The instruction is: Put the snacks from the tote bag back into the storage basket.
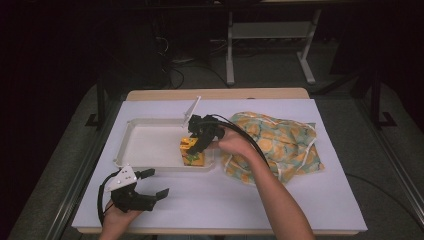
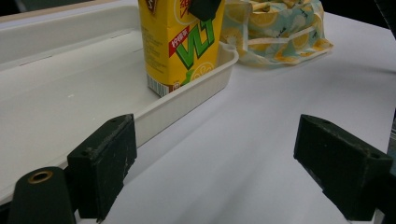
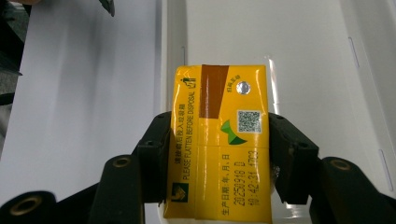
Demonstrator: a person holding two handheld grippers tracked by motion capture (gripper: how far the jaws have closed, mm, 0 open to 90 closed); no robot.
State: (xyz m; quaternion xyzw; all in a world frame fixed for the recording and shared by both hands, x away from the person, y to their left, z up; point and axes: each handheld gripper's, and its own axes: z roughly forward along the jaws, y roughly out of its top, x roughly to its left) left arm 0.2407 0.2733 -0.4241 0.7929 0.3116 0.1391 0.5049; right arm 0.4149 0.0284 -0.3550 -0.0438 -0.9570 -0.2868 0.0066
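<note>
The right tongs are clenched on the top of a yellow drink carton, one jaw on each narrow side, as the right gripper view shows. The carton stands upright in the near right corner of the white tray, its base apparently on the tray floor. This looks like the end of a placing step, or the start of a lift; which one cannot be told. If it is a placement, the next move calls for the jaws to part and rise straight up so the tall carton does not tip.

The left tongs hang released and empty in front of the tray, on the white tabletop. To the right of the tray lies a lemon-print cloth bag, touching or nearly touching the rim.

The carton's base is hidden behind the tray wall, and its top is cut off in the left gripper view. What the bag holds cannot be seen.
</note>
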